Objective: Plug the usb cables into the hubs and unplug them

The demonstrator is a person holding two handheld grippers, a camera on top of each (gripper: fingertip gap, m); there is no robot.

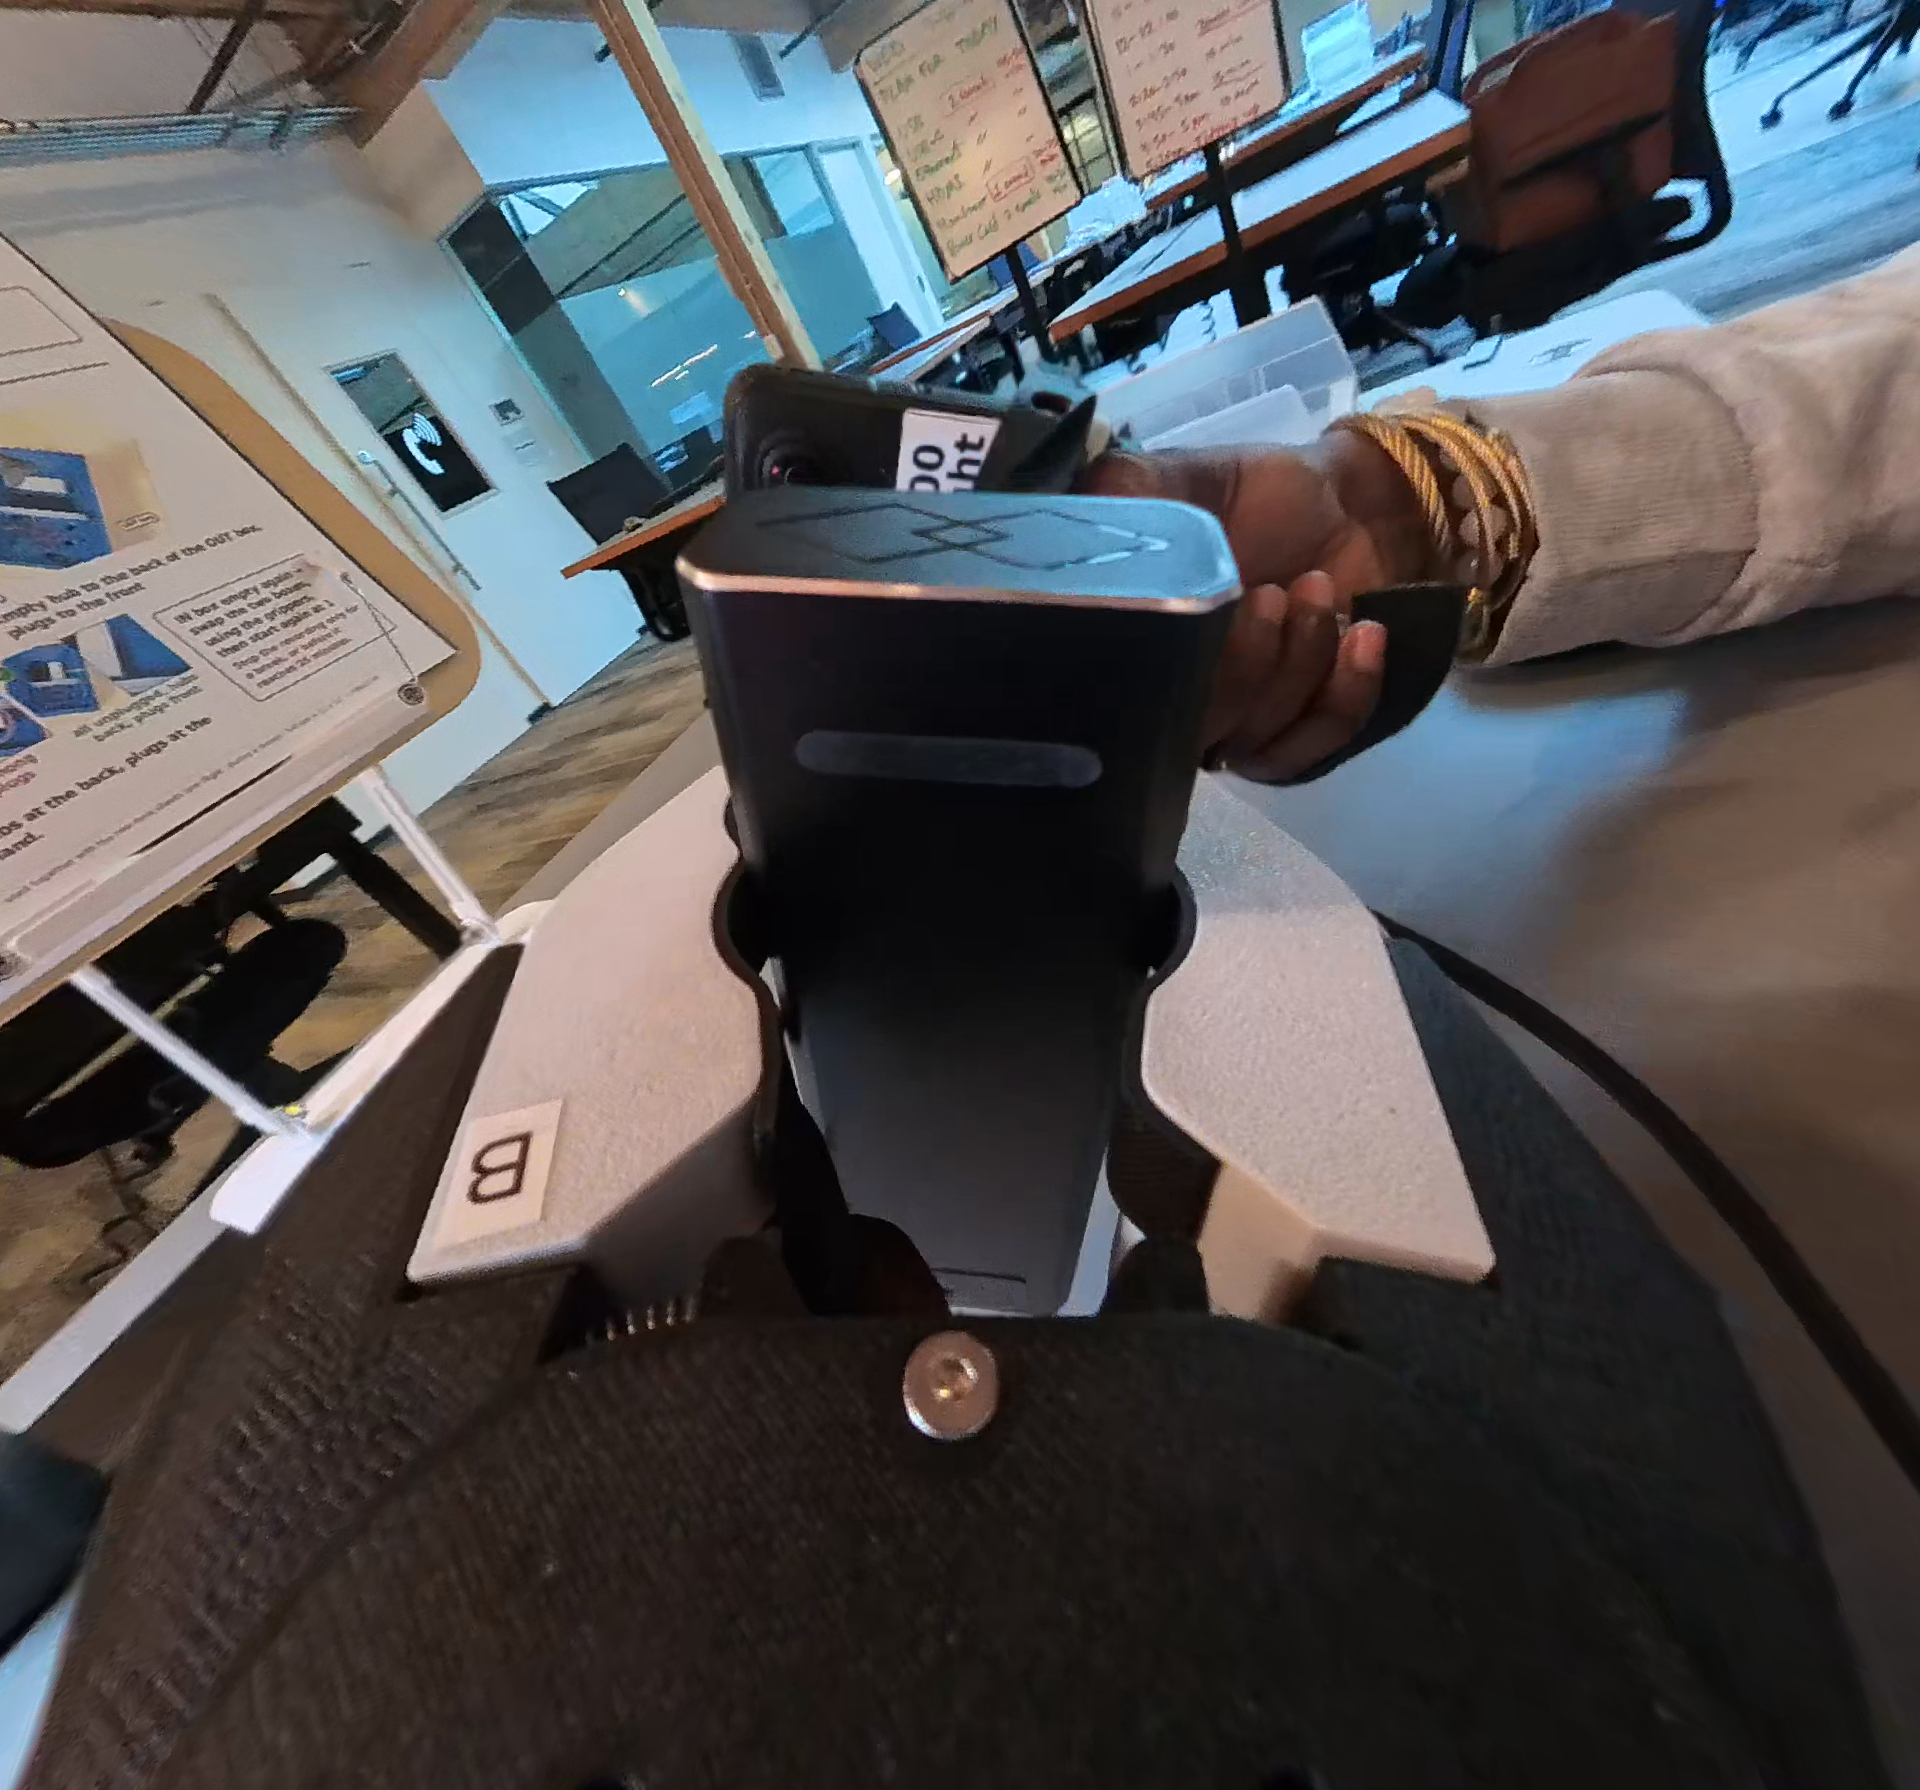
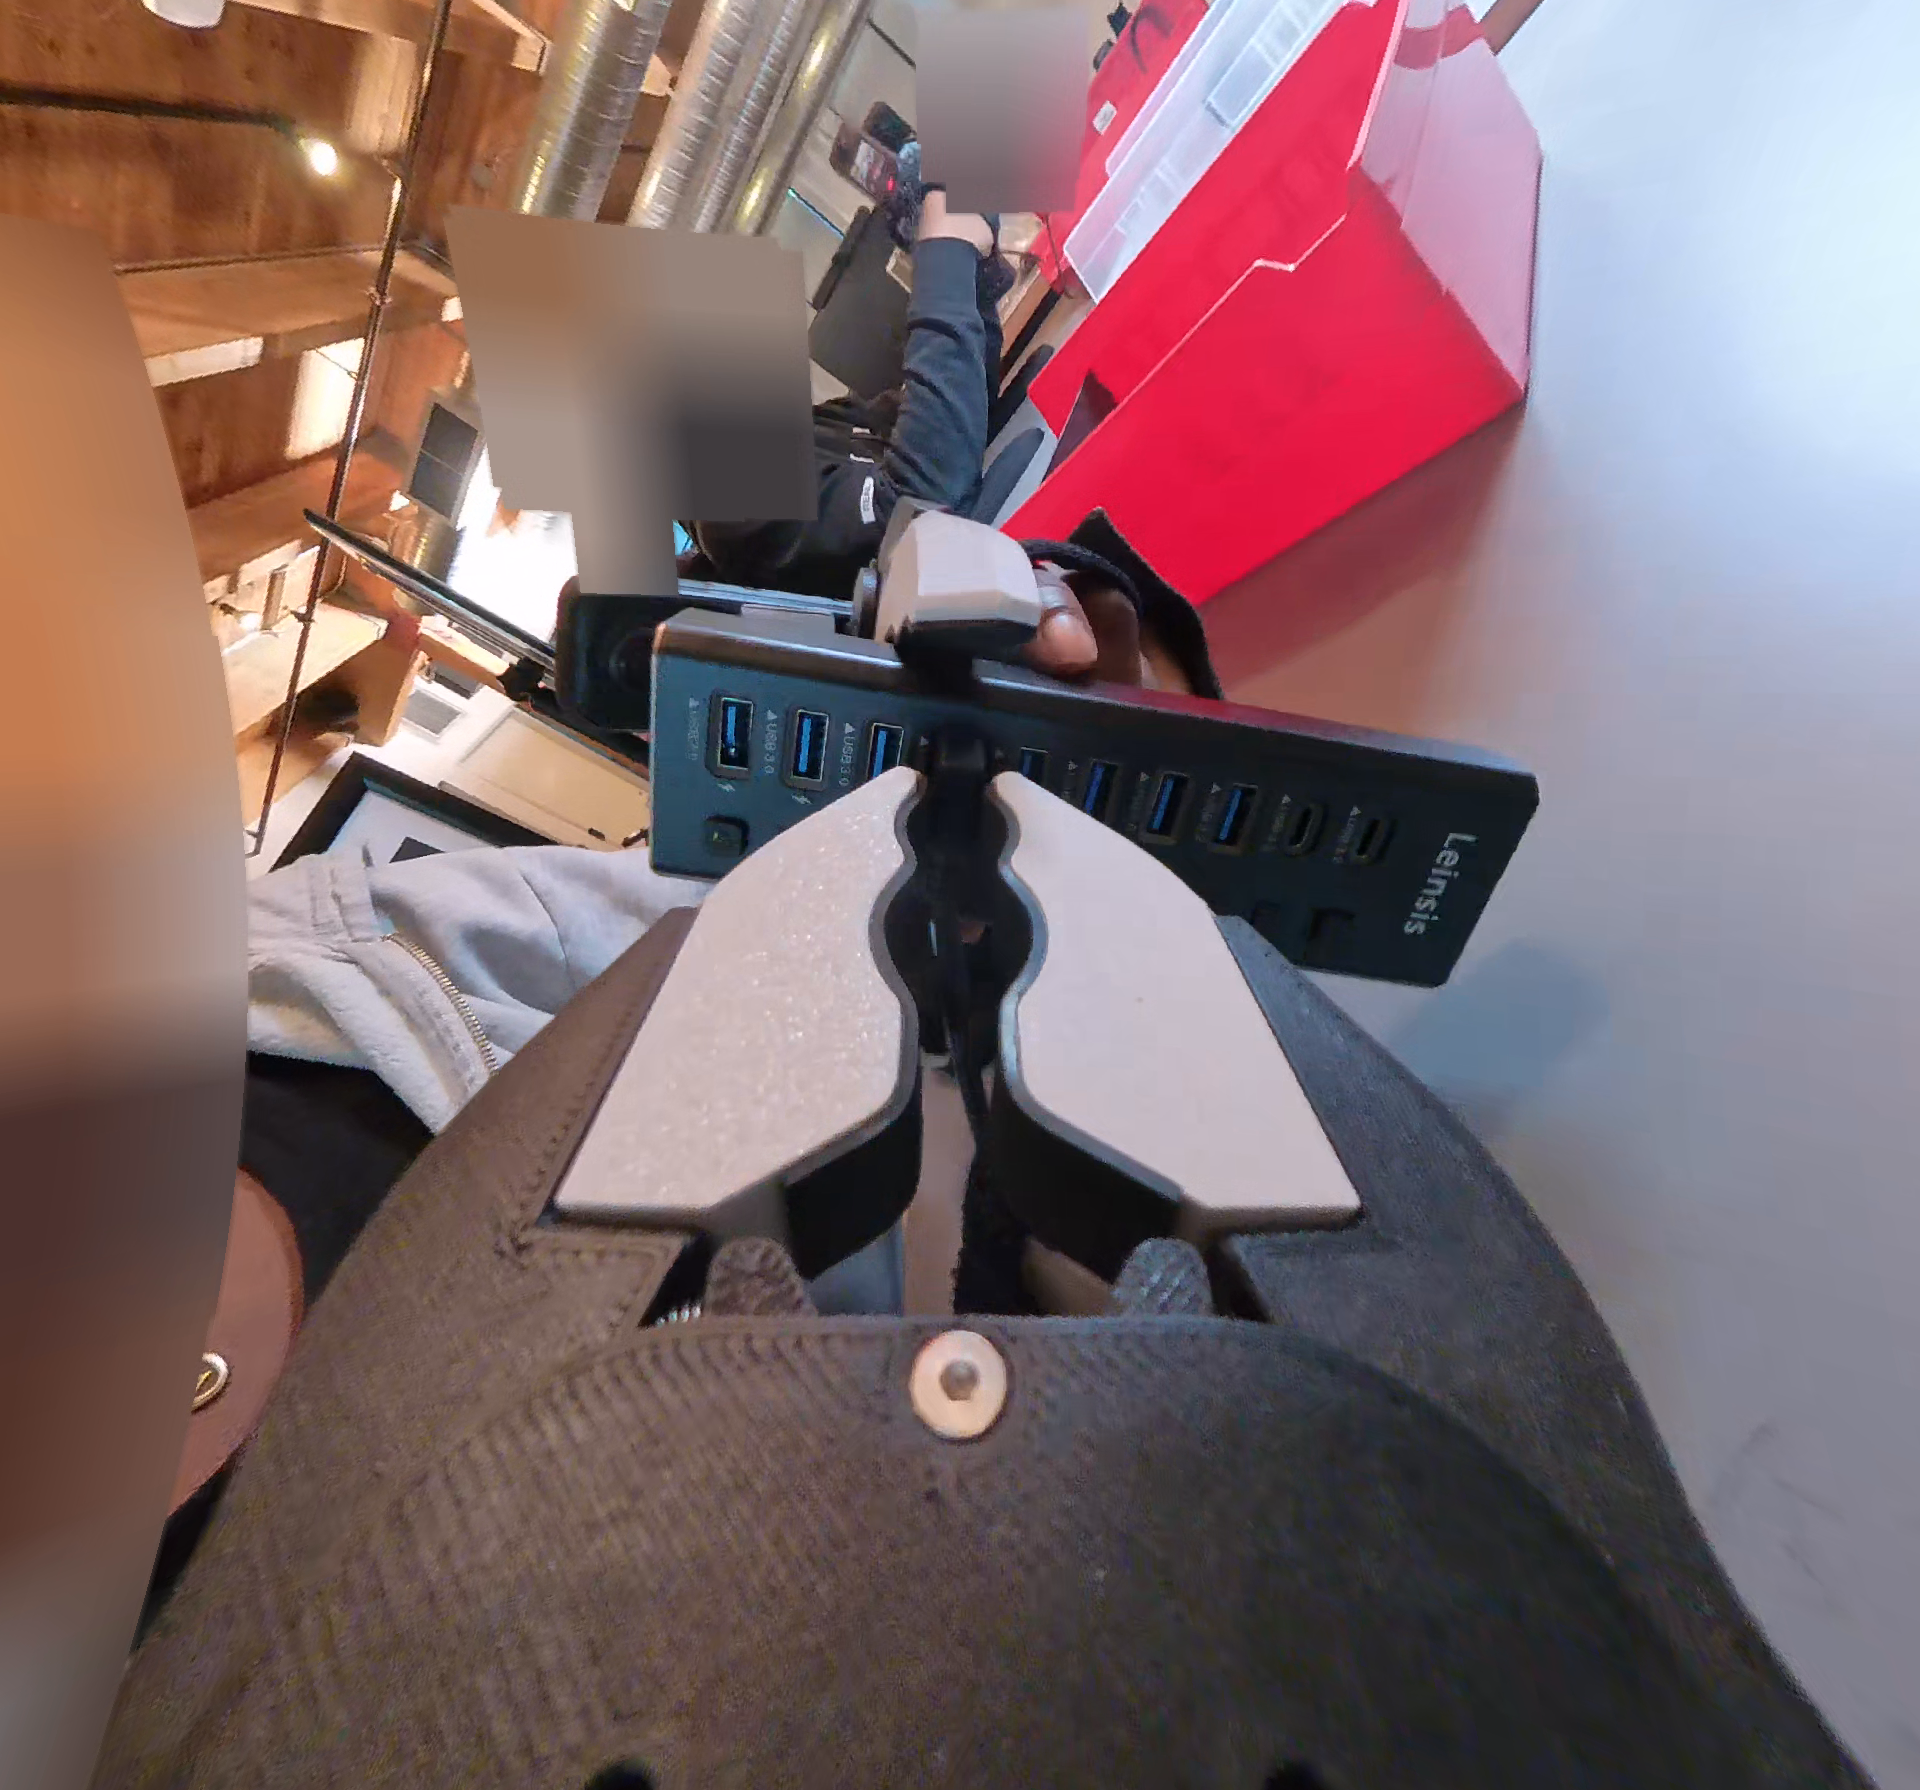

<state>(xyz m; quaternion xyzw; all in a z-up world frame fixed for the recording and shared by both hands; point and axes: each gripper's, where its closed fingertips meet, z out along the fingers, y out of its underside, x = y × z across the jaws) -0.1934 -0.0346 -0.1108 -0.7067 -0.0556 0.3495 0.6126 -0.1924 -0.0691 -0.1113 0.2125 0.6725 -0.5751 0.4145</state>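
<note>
My left gripper (image 1: 956, 893) is shut on a long black USB hub (image 1: 956, 701) and holds it end-on above the grey table. In the right wrist view the hub (image 2: 1351, 836) shows its row of blue ports, with a left gripper finger (image 2: 956, 587) clamped over its top edge. My right gripper (image 2: 956, 784) is shut on a black USB plug (image 2: 958, 753) that sits at a port near the middle of the row. How deep it sits is hidden. Its black cable (image 2: 961, 1044) runs back between my fingers. The right gripper's body (image 1: 831, 441) shows behind the hub.
A red bin (image 2: 1299, 369) with a clear plastic tray (image 2: 1247, 26) on it stands on the grey table (image 1: 1610, 857). An instruction sheet on a stand (image 1: 156, 597) is at the left. Whiteboards (image 1: 966, 119), desks and seated people are farther off. Both grippers' tips are close together, under 4 cm apart.
</note>
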